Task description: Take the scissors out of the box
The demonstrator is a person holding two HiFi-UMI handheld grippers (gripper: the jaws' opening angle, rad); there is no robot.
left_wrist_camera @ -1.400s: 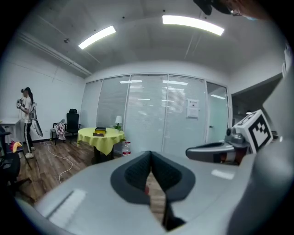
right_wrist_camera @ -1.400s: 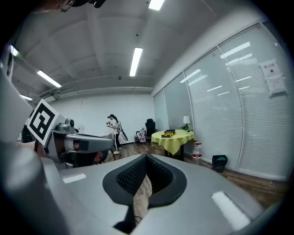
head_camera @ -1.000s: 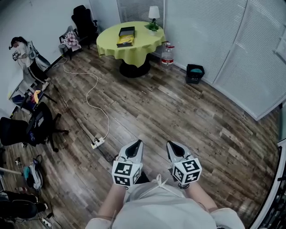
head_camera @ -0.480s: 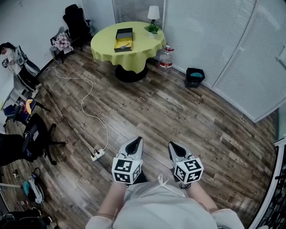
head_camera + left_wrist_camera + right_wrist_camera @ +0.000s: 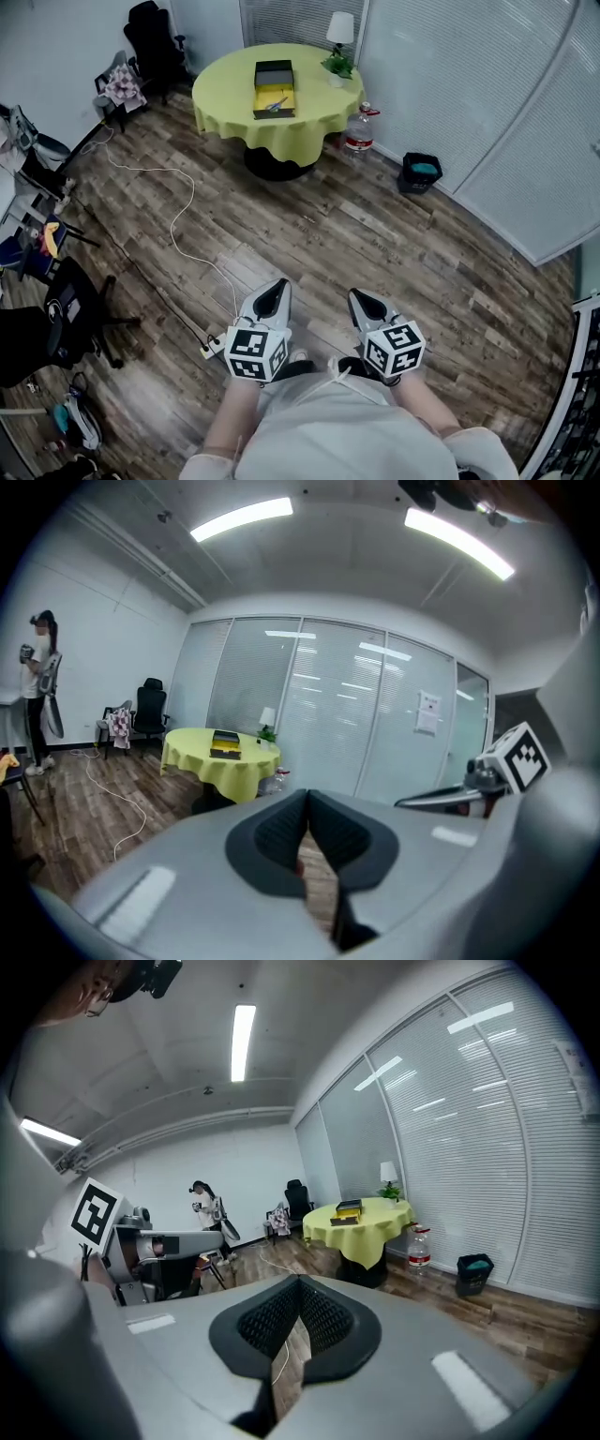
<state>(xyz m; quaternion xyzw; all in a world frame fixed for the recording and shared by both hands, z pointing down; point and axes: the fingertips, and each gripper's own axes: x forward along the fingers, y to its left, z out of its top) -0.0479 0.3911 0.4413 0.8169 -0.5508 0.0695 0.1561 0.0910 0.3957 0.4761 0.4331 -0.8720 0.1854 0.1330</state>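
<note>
Yellow box (image 5: 274,96) on table (image 5: 225,89), far ahead of left tongs (image 5: 277,287), right tongs (image 5: 356,298)

box (image 5: 282,91) on table (image 5: 225,89), scissors (image 5: 275,106) in box, bin (image 5: 419,172) right of table

Floor (image 5: 375,234): wood-look planks, grain visibly rough and patchy, with a low sheen.
Tablecloth (image 5: 225,94): yellow-green cloth, matt, hanging in soft folds at the edge.
Box (image 5: 257,98): flat matt walls in black and yellow; whether card or plastic could not be told.
Scissors (image 5: 275,104): too small for the finish to be judged.
Left gripper (image 5: 306,803) and right gripper (image 5: 298,1288): smooth grey plastic shells with a satin finish that caught pale highlights.
Pads (image 5: 323,1321): black, matt and finely ribbed, rubber-like.
Marker cubes (image 5: 394,349): matt white faces with black print.
Water bottle (image 5: 359,131): clear glossy plastic.
Bin (image 5: 419,172): black plastic.
Cable (image 5: 183,220): smooth white sheath.
</note>
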